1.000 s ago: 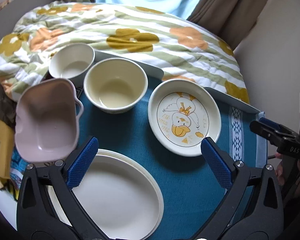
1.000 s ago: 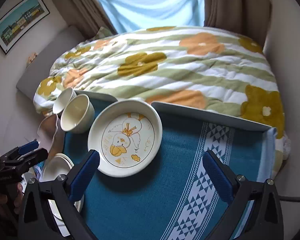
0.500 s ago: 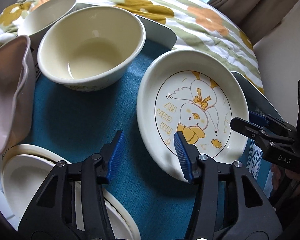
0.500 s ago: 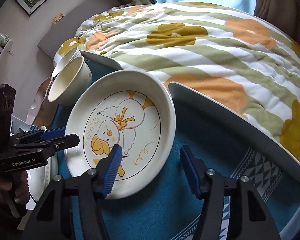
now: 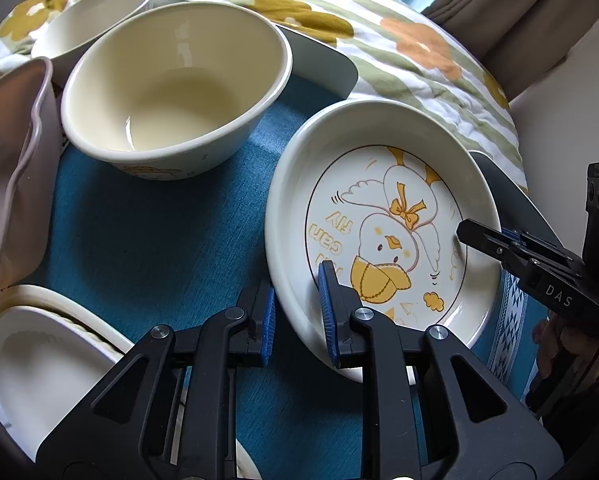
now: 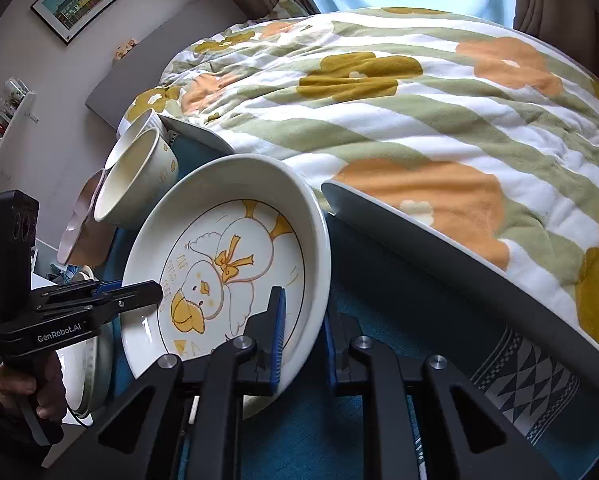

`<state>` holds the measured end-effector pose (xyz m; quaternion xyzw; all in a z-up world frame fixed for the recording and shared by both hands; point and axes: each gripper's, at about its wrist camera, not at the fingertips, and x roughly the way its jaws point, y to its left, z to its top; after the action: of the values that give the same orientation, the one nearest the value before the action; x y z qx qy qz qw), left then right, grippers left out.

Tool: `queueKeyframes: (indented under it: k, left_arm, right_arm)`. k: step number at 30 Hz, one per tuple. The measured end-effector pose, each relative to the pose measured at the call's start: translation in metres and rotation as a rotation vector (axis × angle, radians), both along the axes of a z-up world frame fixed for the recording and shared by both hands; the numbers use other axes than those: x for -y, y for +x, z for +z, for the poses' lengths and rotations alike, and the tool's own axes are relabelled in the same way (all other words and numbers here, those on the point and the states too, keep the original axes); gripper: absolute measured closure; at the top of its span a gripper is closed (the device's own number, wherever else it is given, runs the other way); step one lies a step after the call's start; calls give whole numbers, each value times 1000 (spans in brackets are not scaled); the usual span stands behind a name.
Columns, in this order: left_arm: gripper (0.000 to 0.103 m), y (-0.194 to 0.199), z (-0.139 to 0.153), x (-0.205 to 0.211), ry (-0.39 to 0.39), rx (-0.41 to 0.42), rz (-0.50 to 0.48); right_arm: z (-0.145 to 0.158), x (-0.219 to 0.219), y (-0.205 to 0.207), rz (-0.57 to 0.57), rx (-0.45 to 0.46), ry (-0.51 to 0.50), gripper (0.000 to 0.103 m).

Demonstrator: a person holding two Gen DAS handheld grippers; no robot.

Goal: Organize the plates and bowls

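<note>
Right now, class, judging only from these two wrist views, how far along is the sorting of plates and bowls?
Done: only a white dish nested in a larger one. In hand: the left gripper and right gripper clamp opposite rims of the duck plate. Left: the cream bowl, white bowl and pink bowl stand unstacked.

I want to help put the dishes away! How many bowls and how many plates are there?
Bowls: 3, namely the deep cream round bowl, the white round bowl behind it and the pink wavy-rimmed bowl.
Plates: 2, namely the cream round plate with a duck picture and the plain white round plate.
Total: 5 dishes.
</note>
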<state>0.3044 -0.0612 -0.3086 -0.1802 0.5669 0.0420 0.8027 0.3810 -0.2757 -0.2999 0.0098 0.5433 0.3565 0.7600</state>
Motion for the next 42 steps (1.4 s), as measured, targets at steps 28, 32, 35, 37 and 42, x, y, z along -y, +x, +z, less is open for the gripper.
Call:
queueKeyframes:
  k: [28,32,35,37,42]
  left_arm:
    - [86,-45,113,-21,43,175,-163]
    - [86,-64,133,-40,35,199,-220]
    - [86,-79,142,-56,40,213,-257]
    - [86,-89,146,-71,39,216,-282]
    - [86,-114,144,-103,59,214,-344]
  right_arm:
    - [104,-6,-70,-141,166,14,87]
    - [129,-22,-99,-195,200,-8,87]
    - [140,-39,-122,-231,214,-26,87]
    - [142,-51,-137,-254,216,-31,87]
    - [135,-85,-174,-325,203,-40,87]
